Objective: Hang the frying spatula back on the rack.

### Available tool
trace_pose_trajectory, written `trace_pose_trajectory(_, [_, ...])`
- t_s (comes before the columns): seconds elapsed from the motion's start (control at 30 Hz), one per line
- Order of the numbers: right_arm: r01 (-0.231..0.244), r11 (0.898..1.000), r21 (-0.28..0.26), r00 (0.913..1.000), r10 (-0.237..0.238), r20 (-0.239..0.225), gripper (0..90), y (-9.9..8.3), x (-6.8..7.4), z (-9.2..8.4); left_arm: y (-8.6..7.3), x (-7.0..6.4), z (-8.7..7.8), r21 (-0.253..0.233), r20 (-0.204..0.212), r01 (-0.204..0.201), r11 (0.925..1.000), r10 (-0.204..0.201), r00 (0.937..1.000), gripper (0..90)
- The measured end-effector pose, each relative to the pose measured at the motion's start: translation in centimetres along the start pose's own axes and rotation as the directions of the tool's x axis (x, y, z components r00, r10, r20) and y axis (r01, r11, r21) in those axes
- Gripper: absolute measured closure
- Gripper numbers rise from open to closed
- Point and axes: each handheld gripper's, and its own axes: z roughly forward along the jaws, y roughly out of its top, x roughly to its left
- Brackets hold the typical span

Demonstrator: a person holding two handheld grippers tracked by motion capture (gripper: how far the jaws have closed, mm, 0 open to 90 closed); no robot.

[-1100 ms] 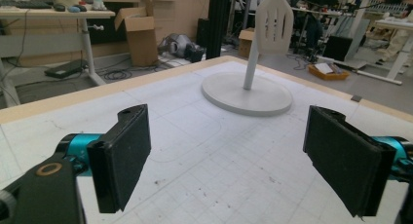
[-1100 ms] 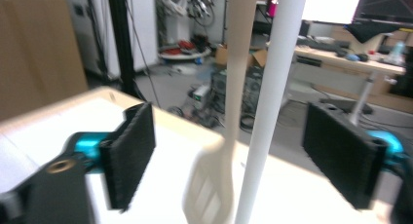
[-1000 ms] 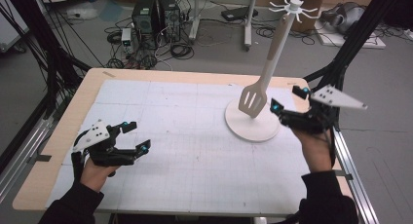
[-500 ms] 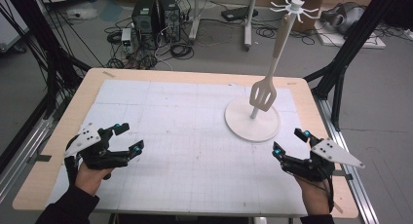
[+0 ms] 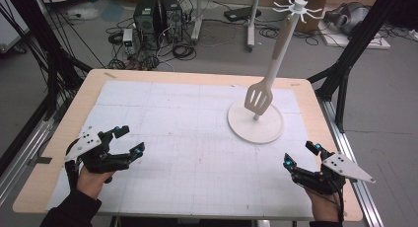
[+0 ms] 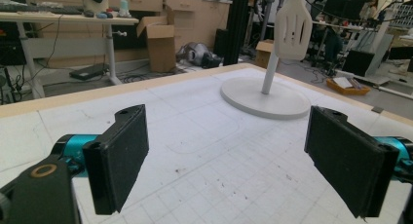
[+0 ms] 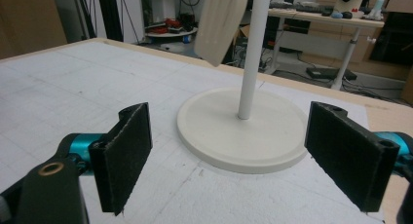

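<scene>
Wooden-edged table, white gridded mat; grey floor, cables, computer towers behind. White slotted spatula hangs on white round-based stand, far right. Left gripper, right gripper: jaws released, empty, near edge.

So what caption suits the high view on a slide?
Spatula hangs on its stand; both open tools wait near the table's front edge.

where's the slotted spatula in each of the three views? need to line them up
High view: the slotted spatula hangs right of centre, above the stand's round base.
Left gripper view: spatula head at top, right of centre, beside the pole.
Right gripper view: spatula head at top centre, left of the pole.
Shared landmark: the round base.
</scene>
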Motion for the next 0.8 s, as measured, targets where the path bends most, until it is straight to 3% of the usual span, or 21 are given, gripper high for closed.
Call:
trace_pose_trajectory(0.27, [0.014,1.0,0.013,0.9999,-0.014,0.002,16.1,0.07,0.2,0.14,-0.14,-0.27,0.05,0.009,0.016,-0.003,1.0,0.003,0.9999,16.9])
trace_pose_trajectory(0.8, [0.005,1.0,0.022,1.0,-0.005,0.006,16.1,-0.06,0.03,0.27,-0.24,-0.18,0.08,0.014,0.01,-0.001,0.9999,0.001,0.9999,16.9])
